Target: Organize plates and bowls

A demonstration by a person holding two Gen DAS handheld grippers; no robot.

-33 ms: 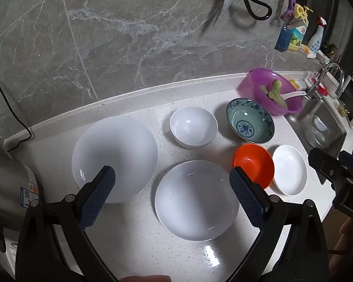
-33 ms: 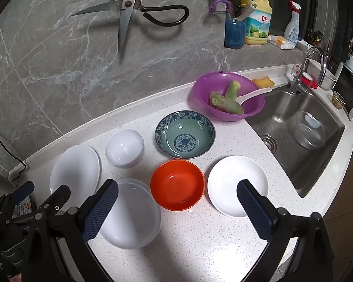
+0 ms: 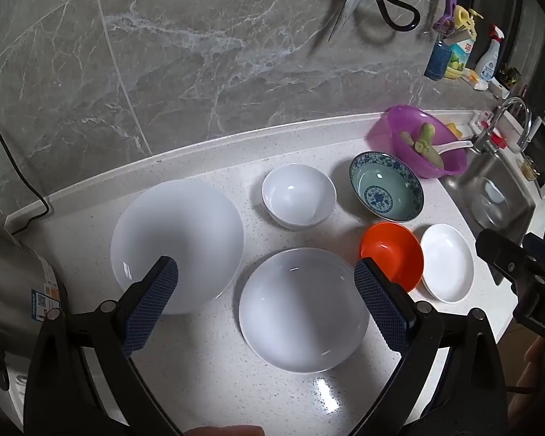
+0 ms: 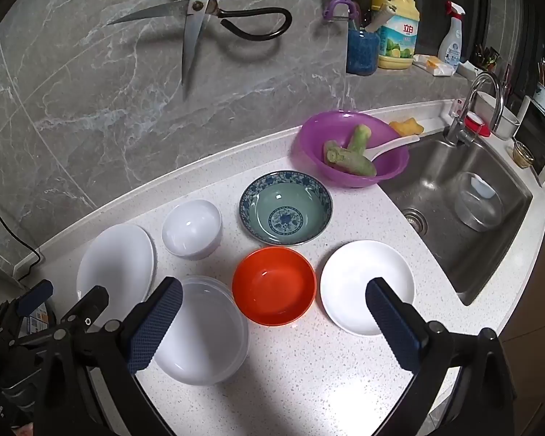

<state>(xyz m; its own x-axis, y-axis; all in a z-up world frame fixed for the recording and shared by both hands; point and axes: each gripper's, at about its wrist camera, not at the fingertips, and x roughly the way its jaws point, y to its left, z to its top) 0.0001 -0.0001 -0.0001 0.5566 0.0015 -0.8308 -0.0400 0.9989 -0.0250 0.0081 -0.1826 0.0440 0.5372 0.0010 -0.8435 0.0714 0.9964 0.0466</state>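
While both my left tongs (image 3: 265,305) and right tongs (image 4: 272,323) hover wide and empty, every plate and bowl, from the orange bowl (image 4: 274,285) to the large white plate (image 3: 176,245), sits unstacked on the tabletop (image 4: 309,381), so I judge nothing is organized yet.

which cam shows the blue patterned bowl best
The right wrist view: the blue patterned bowl sits near the middle of the frame, large, with its floral rim and centre medallion clear. The left wrist view has the same bowl smaller and off to the right, unblocked, but its pattern is harder to read.
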